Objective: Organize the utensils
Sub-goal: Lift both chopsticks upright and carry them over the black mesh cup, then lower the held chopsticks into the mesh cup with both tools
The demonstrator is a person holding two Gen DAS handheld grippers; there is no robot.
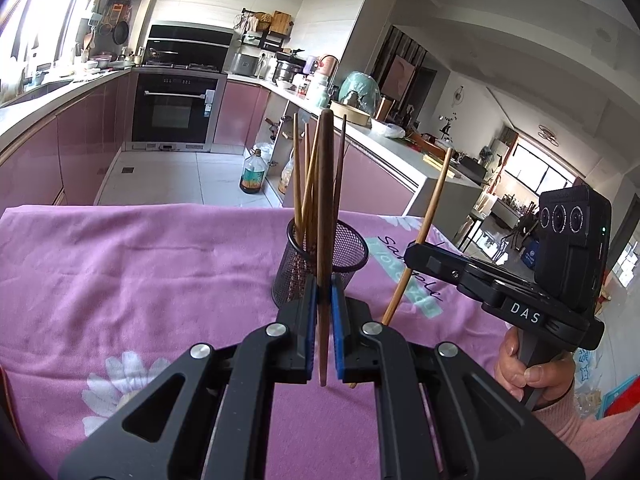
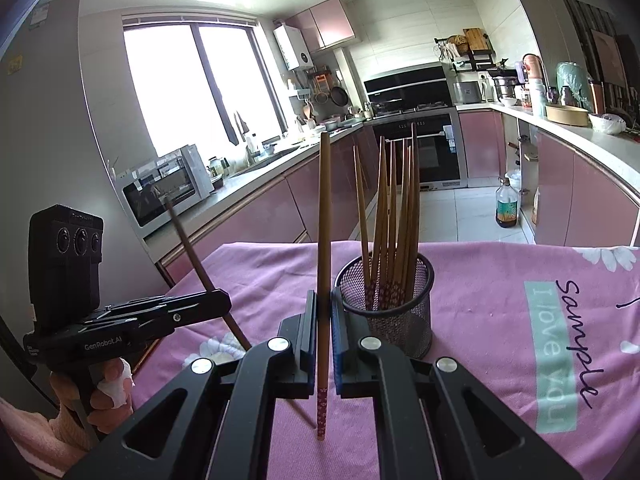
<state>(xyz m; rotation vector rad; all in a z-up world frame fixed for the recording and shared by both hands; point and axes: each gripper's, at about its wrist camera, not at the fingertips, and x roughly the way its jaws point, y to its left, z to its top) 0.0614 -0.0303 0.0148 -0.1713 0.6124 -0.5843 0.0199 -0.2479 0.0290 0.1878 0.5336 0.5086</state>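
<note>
Your left claw [image 1: 323, 328] is pinching one dark brown chopstick [image 1: 325, 216] between its blue pads, and the stick stands nearly upright with its thin end hanging just below the pads, above the cloth. Your right claw [image 2: 323, 332] is pinching one lighter chopstick [image 2: 324, 240] in the same upright way; its lower end, wrapped in a small flower pattern, hangs below the pads. That makes two chopsticks held, one in each claw, and both are outside the holder. One black mesh cup [image 2: 386, 304] stands upright on the pink flowered cloth [image 1: 140, 264] that covers the tabletop, just beyond the claws. In the right wrist view the cup sits just right of your held stick. It holds a bundle of brown chopsticks [image 2: 394, 216] leaning against each other, about eight as far as you can count, since they overlap and hide one another. From the left wrist view only about four of them show beside the stick you hold. In each view the other claw shows at the side, gripped by a hand [image 1: 528, 364] in a pink sleeve, its stick slanting across the cloth. The cloth bears one pale green printed label with dark handwriting-style lettering [image 2: 556, 360].
</note>
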